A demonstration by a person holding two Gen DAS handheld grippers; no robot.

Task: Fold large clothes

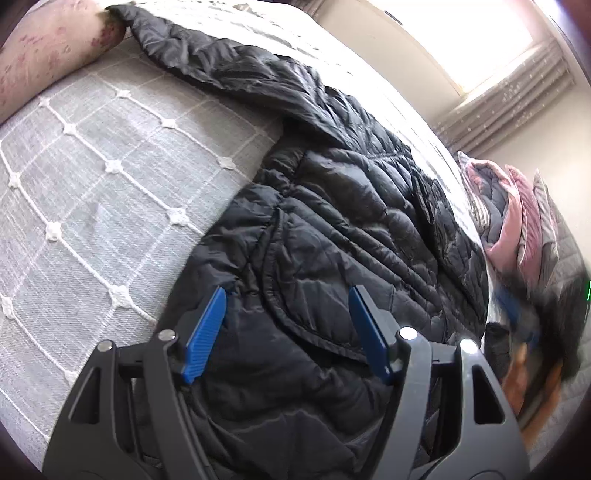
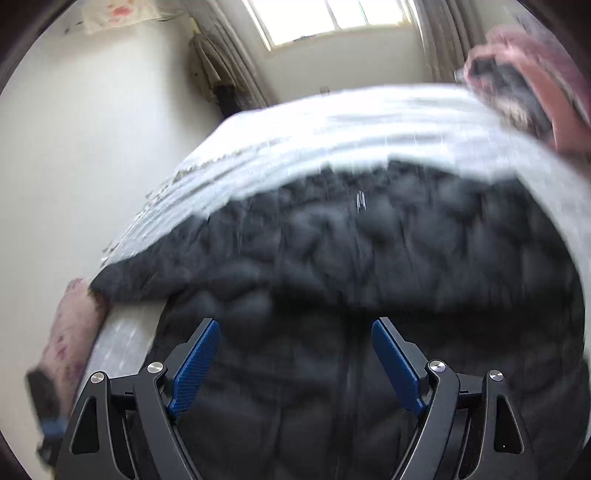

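Observation:
A black quilted puffer jacket lies spread on a bed, one sleeve stretched toward the pillow. My left gripper hangs just above the jacket's near edge, its blue pads wide apart and nothing pinched between them. The right wrist view is motion-blurred. It shows the same jacket with its centre zip line running toward me. My right gripper is open above the jacket, with its blue pads clear of the fabric.
The bed has a grey cover with a white lattice pattern. A pink flowered pillow lies at one end, and a pile of pink and grey clothes at the other. A window, curtains and a wall stand beyond the bed.

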